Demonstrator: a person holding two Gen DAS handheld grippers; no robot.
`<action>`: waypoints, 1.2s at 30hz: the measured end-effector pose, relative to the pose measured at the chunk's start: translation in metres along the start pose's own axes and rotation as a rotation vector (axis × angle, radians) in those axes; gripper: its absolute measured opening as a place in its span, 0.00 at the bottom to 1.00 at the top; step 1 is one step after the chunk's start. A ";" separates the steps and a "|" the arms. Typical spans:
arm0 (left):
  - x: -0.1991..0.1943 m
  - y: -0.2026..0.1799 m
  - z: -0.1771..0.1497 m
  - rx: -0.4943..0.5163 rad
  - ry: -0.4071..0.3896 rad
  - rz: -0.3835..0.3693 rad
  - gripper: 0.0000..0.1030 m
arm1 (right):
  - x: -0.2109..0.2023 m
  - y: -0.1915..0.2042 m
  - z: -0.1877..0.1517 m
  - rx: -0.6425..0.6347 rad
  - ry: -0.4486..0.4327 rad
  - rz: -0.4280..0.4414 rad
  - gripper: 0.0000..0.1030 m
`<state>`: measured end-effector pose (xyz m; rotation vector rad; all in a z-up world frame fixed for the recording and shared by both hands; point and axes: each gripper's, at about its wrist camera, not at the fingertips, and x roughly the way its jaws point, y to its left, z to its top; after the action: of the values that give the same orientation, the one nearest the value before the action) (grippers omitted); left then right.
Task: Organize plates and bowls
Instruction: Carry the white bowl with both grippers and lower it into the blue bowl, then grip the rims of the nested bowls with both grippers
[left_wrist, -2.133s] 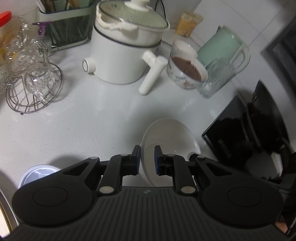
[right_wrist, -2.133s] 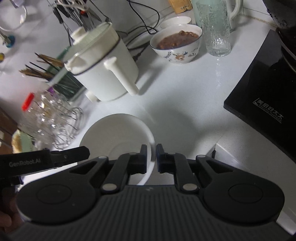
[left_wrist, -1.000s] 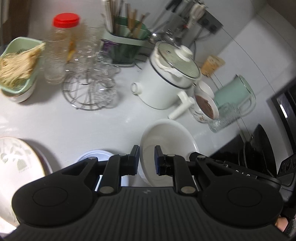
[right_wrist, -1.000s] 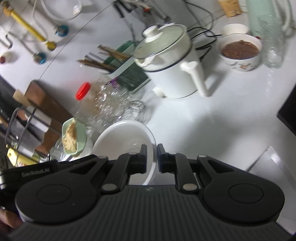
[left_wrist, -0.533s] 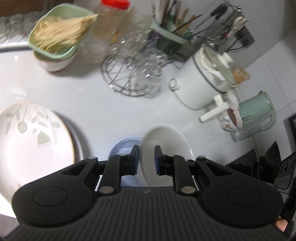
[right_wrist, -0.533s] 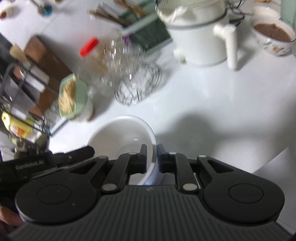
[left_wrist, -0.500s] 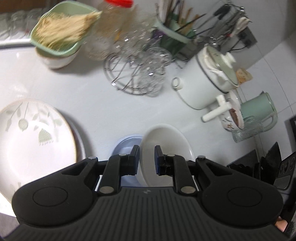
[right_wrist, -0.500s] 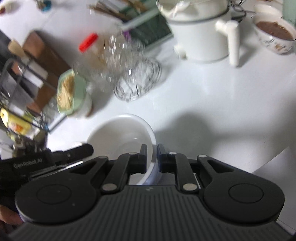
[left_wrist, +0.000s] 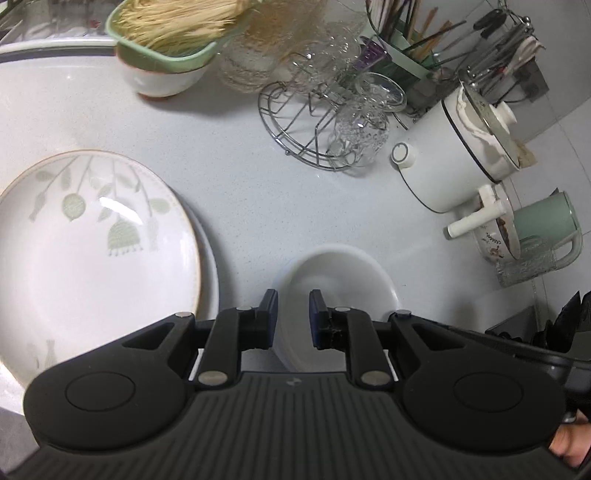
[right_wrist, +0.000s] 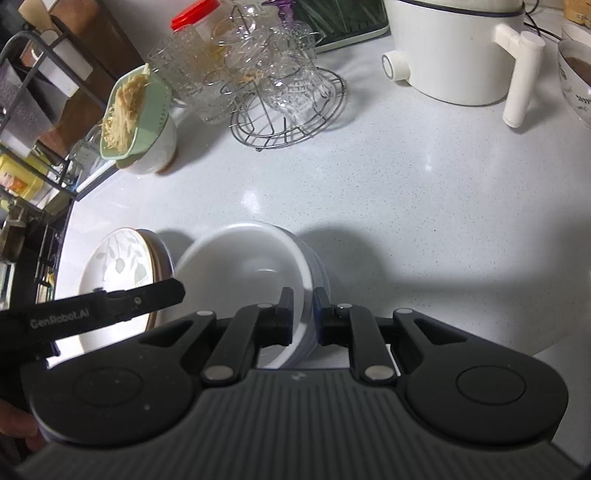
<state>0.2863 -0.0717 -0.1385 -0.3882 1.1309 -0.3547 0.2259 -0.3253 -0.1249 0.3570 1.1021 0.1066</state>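
Holding: white bowl (right_wrist: 240, 273) gripped at its rim from two sides, left gripper (left_wrist: 292, 317) and right gripper (right_wrist: 302, 315) each straddling the rim wall
Left tongs: together on the near rim of the white bowl, one finger inside, one outside
Right tongs: clamped on the right-hand rim of the white bowl, same straddle
Bowl location: over a stack of ribbed white bowls (right_wrist: 314, 266), looks nested or nearly so; contact underneath hidden, cannot tell if fully seated
Neighbours: leaf-pattern plate (left_wrist: 92, 251) just beside on the left, sitting on another plate; wire glass rack (right_wrist: 288, 122) further back; white electric pot (left_wrist: 454, 162) well apart
Counter: speckled white countertop (right_wrist: 406, 206)
Risk 1: releasing before the bowl is centred in the stack, it would rock or slide off toward the counter edge
Risk 2: uneven release, one side letting go first, tips the bowl against the other grip and chips the rim
Risk 3: left gripper body backing out low could clip the plate rim
Risk 4: thin glazed rim is slippery, a pinch this close to the edge may slip if lifted again
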 end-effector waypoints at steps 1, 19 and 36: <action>-0.002 0.002 -0.001 -0.003 0.002 -0.004 0.19 | -0.001 -0.001 0.000 -0.002 0.000 -0.002 0.16; 0.038 0.012 -0.027 -0.156 0.092 0.000 0.34 | 0.038 -0.020 0.013 0.034 0.109 0.031 0.43; 0.057 0.003 -0.029 -0.061 0.045 0.059 0.31 | 0.059 -0.019 0.008 0.047 0.160 0.068 0.19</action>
<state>0.2817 -0.0991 -0.1958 -0.4012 1.1971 -0.2790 0.2582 -0.3299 -0.1784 0.4340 1.2524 0.1716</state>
